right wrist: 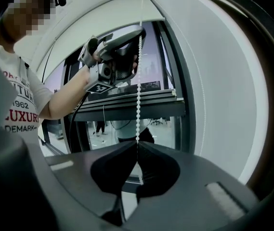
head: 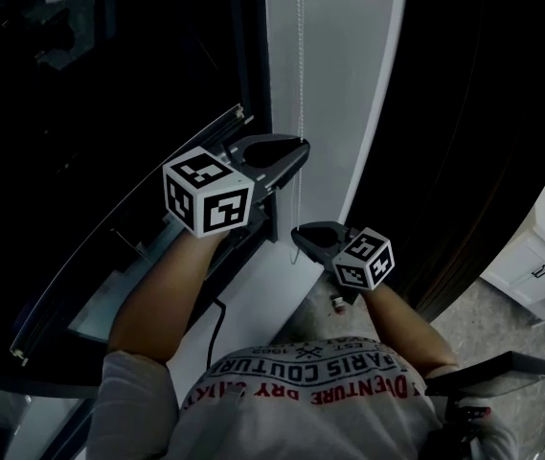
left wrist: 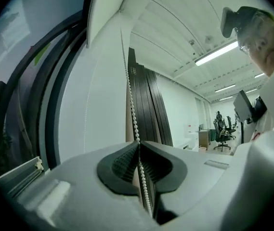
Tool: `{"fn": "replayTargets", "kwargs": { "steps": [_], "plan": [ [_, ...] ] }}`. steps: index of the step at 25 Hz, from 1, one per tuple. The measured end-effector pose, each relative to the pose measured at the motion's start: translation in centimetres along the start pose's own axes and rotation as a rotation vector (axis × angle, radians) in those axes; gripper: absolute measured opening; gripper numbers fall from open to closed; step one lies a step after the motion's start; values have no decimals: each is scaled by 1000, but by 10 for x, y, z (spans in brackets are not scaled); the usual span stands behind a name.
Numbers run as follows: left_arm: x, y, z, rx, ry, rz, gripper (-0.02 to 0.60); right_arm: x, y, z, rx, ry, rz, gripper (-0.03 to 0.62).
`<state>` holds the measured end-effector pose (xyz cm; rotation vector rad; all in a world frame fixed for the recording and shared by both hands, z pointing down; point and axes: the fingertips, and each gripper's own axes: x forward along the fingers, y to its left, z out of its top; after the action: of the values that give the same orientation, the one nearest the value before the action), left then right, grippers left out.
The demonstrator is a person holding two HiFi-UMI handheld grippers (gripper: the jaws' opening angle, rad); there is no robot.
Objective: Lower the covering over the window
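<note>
- The chain (head: 300, 65) hung straight, its long axis up and down, along the white wall strip (head: 339, 113) just right of the dark window (head: 109, 75).
- In the left gripper view the chain (left wrist: 131, 105) came down from the top of the wall strip and ran between the jaws of the left gripper (left wrist: 139, 146), then on down between them toward the camera.
- Those jaws were clenched on the chain, and the beads sat in the seam where the ribbed pads met.
- In the right gripper view the chain (right wrist: 138, 95) dropped from the left gripper (right wrist: 122, 47), held up high, to the right gripper (right wrist: 137, 146) and ended at the tips of its jaws.
- The right jaws were clenched too, with the chain pinched at their very tip.
- In the head view the left gripper (head: 299, 149) stood above and left of the right gripper (head: 297, 237), both at the chain and apart from each other.
- A pale rail (right wrist: 127, 97) with an end cap lay level across the window, left of the chain; I could not tell whether it was the bottom bar of the covering.
- Dark upright slats (head: 464, 113) stood right of the wall strip.
</note>
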<state>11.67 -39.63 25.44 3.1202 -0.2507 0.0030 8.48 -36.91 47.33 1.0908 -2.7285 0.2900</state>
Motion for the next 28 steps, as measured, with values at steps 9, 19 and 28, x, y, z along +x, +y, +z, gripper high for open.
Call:
{"fn": "replayTargets", "kwargs": {
  "steps": [9,19,28],
  "plan": [
    [2,2,-24,32,68,5,5,8,-3,-22,11,43,5,8],
    [-3,-3,-71,-12,94,22,5,14,3,-68,94,101,12,8],
    [-2,-14,-152,-38,195,30,5,18,15,-142,172,240,6,8]
  ]
}}
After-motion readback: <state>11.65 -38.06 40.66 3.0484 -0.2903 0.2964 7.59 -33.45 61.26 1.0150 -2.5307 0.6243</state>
